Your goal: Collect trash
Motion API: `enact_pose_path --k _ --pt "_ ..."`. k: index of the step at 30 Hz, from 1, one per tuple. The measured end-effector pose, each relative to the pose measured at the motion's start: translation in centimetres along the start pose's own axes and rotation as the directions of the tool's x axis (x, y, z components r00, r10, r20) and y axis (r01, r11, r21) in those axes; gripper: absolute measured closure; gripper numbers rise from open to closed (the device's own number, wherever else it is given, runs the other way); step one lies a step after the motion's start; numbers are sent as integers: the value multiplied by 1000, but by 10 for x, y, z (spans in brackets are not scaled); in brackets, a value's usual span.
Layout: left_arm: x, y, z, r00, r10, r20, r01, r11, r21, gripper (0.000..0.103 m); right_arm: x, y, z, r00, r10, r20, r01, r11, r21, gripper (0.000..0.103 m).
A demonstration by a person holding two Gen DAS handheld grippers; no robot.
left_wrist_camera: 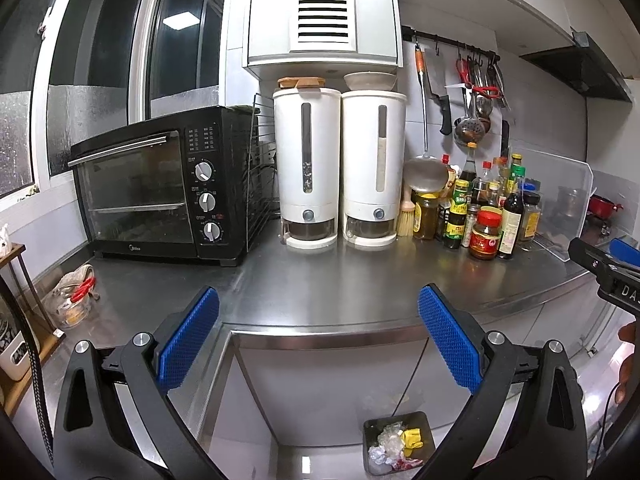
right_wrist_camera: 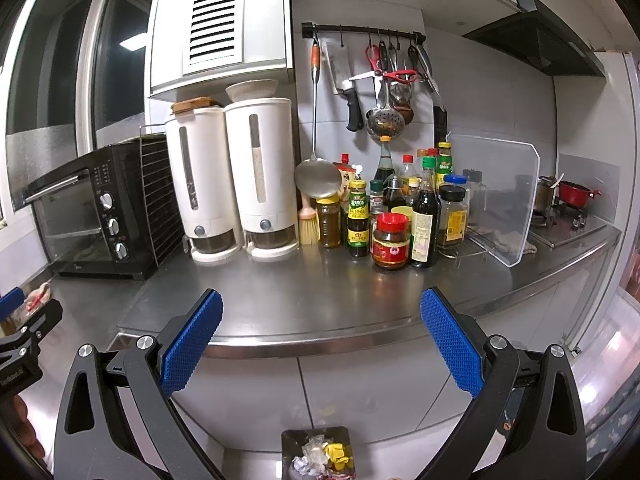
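Note:
A small dark trash bin [left_wrist_camera: 372, 432] stands on the floor below the counter, holding crumpled clear plastic, white paper and yellow wrappers [left_wrist_camera: 412, 438]. It also shows in the right wrist view [right_wrist_camera: 289, 446] with the same trash [right_wrist_camera: 338, 451]. My left gripper [left_wrist_camera: 319, 336] is open and empty, held over the steel counter's front edge. My right gripper [right_wrist_camera: 321, 340] is open and empty, at the counter edge above the bin. The right gripper shows at the right edge of the left wrist view [left_wrist_camera: 612, 268].
The steel counter [left_wrist_camera: 340, 280] carries a black toaster oven [left_wrist_camera: 160, 184], two white dispensers [left_wrist_camera: 340, 168], a cluster of sauce bottles [left_wrist_camera: 484, 208] and a clear splash guard [left_wrist_camera: 560, 200]. A glass bowl with a cloth [left_wrist_camera: 72, 296] sits at the left. Utensils hang on a wall rail [right_wrist_camera: 380, 80].

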State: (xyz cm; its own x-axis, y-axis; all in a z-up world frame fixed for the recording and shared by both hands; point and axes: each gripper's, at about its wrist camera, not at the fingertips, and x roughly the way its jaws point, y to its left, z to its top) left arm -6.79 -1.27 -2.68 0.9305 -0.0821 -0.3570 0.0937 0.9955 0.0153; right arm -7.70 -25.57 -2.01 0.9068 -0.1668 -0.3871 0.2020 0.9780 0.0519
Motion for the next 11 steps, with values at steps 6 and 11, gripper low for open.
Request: enact_pose_path --k 6,11 --pt "1 0 0 1000 8 -18 -8 1000 -6 8 0 1 0 1000 0 -3 0 1000 -1 3" --pt "1 1 1 1000 16 -11 -16 1000 2 8 0 5 1 1000 3 0 -3 1000 -10 3"
